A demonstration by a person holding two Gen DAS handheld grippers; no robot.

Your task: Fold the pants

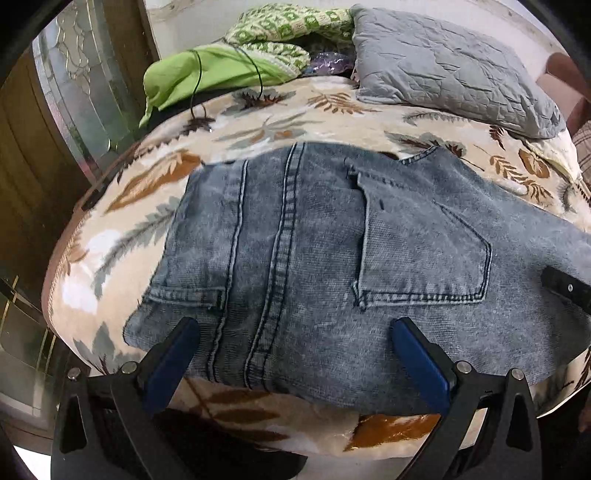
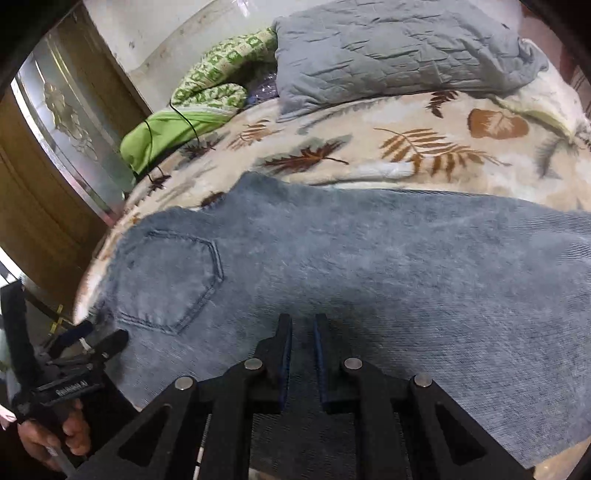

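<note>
**Lying flat on the bed: jeans seat-up, both grippers at the near edge**

Spreading across the leaf-print blanket (image 1: 258,122), the stonewashed blue jeans (image 1: 314,258) lie back side up, the right back pocket (image 1: 424,254) and centre seam showing in the left wrist view. Waistband end sits toward the wooden door (image 2: 44,206) side of the bed; the legs run off toward the opposite side, so the long axis runs crosswise in front of both grippers.

Left gripper (image 1: 295,354): fingers spread wide, hanging just over the seat area at the near edge, straddling the centre seam. Nothing between the pads; contact with cloth can't be confirmed.

Right gripper (image 2: 303,354): jaws nearly together, a narrow slit between the blue pads. Denim lies under and beyond them. Whether a fold of cloth is pinched in that slit can't be told from this view.

Judgement: the denim's near edge lies just ahead of and below both sets of fingers. The left gripper is nearer the waistband, the right nearer the thigh and legs, so a fold along the long axis would call for both to take the near edge together.

Outward: grey quilted pillow (image 1: 454,70) at the far side, green patterned cloth (image 1: 280,33) and a lime-green garment (image 1: 199,74) beside it, a thin black cord (image 1: 195,88) trailing across.

Writing: white lettering on the left gripper's body (image 2: 70,387) in the right wrist view, too blurred to read with confidence.
</note>
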